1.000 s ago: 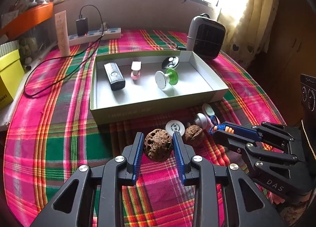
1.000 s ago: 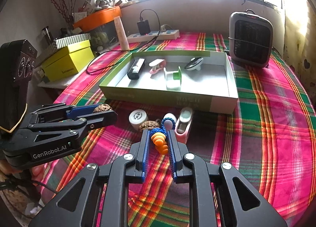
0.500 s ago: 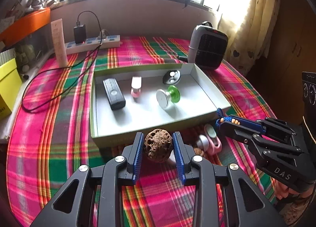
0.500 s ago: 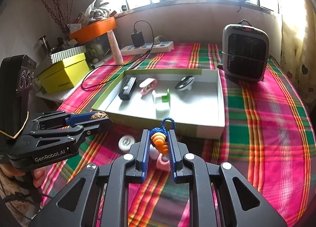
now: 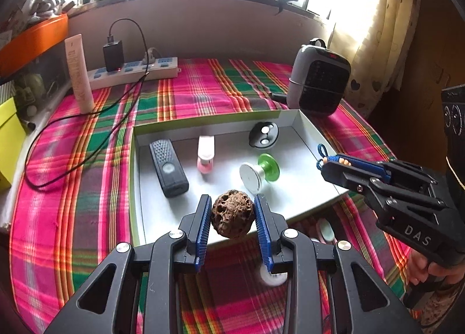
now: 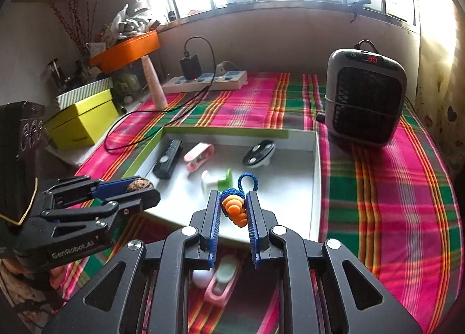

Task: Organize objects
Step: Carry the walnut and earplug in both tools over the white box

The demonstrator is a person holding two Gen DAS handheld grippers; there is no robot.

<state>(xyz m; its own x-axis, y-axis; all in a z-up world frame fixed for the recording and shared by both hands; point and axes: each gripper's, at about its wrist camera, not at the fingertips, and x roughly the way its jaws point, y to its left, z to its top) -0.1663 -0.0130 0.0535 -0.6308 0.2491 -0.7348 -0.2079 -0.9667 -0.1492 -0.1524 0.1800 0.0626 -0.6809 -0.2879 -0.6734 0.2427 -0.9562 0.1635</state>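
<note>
Hanging at lower centre of the left wrist view, the left tongs [image 5: 231,215] pinch a brown walnut [image 5: 230,213] between their blue pads, over the near edge of the white tray [image 5: 311,130]. Inside the tray, left to right: a black remote [image 5: 168,168], a pink clip [image 5: 205,154], a green-and-silver spool [image 5: 258,171], and a black oval fob [image 5: 264,134] toward the far wall. At right of that frame the right tongs [image 5: 325,163] reach over the tray's right edge. In the right wrist view the right tongs [image 6: 232,212] are pressed together on an orange ribbed piece with a blue cord loop [image 6: 235,209], above the tray's near right part. The tray sits on the counter's plaid cloth [image 5: 72,217]. A grey heater [image 6: 364,98] stands at upper right, beyond the tray.
</note>
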